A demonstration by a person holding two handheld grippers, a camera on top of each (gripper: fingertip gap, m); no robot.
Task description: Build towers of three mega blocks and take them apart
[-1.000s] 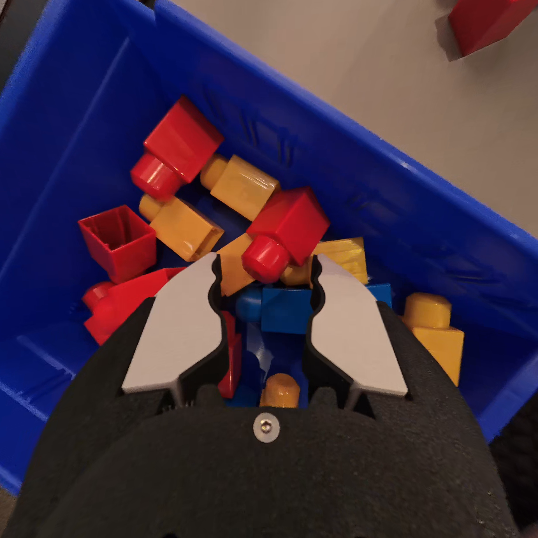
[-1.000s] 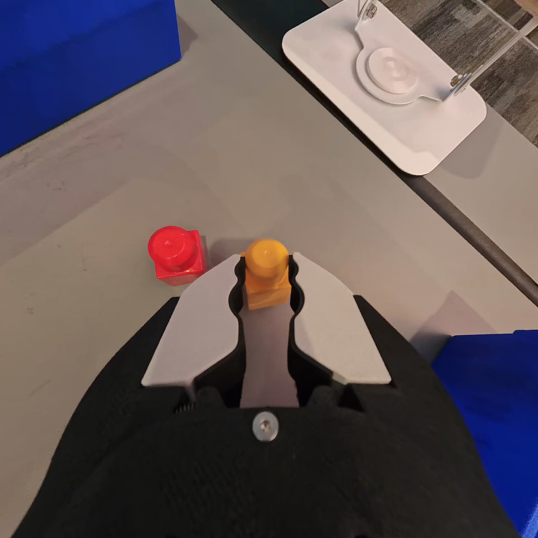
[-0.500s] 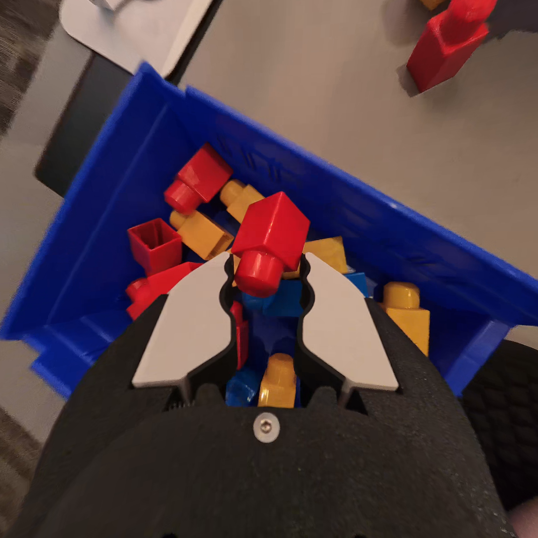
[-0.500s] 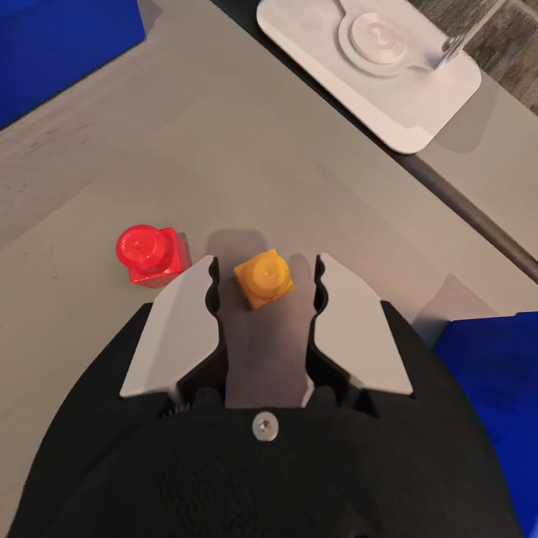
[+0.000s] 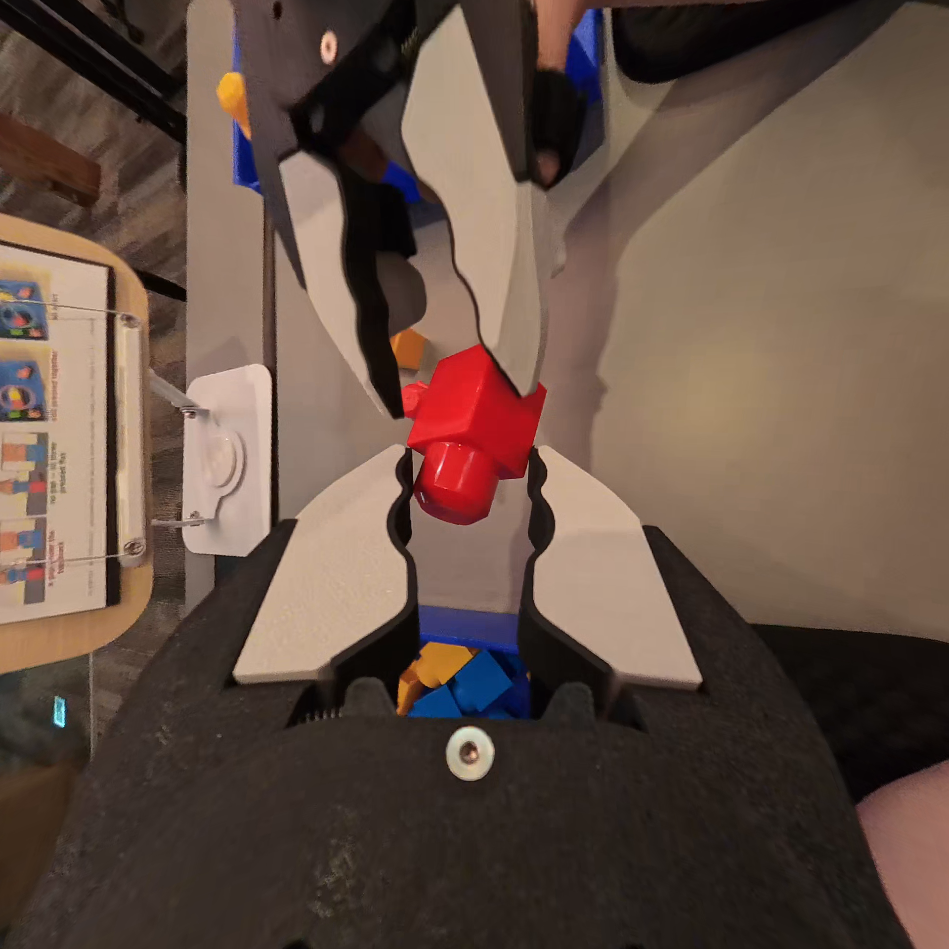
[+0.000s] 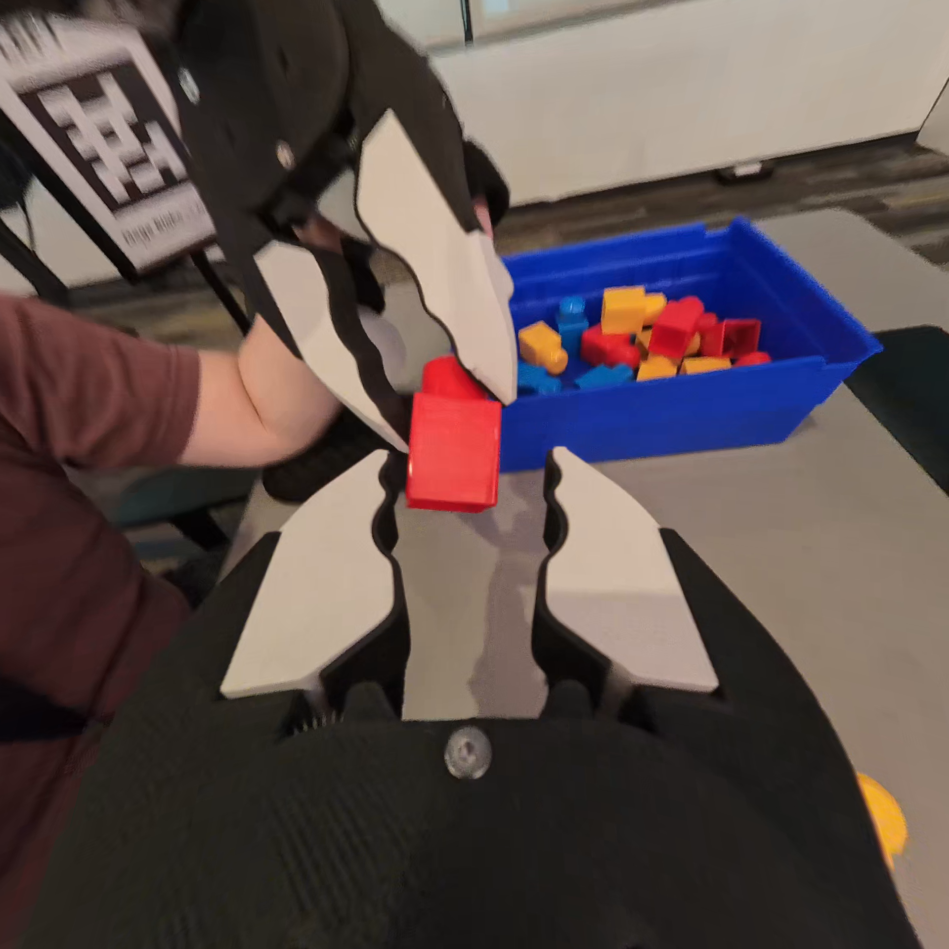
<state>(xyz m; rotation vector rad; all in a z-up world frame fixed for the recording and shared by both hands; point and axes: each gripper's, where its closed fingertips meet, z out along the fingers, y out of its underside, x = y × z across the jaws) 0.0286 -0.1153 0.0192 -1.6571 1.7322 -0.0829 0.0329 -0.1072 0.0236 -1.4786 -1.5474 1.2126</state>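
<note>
Red block lifted, left claw clamped

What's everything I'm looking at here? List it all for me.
Red block: one, red, gripped above the table.
Yellow block: one, yellow, on the table.
Bin: one, blue, on the table.
Loose blocks: many, red, yellow and blue, in the bin.
Table: one, grey.
Stand base: one, white, at the table edge.
Patterned board: one, black and white, background.
Arm: one, maroon sleeve.
Left gripper: one, grey fingers, holding the red block.
Right gripper: one, grey fingers, open.
</note>
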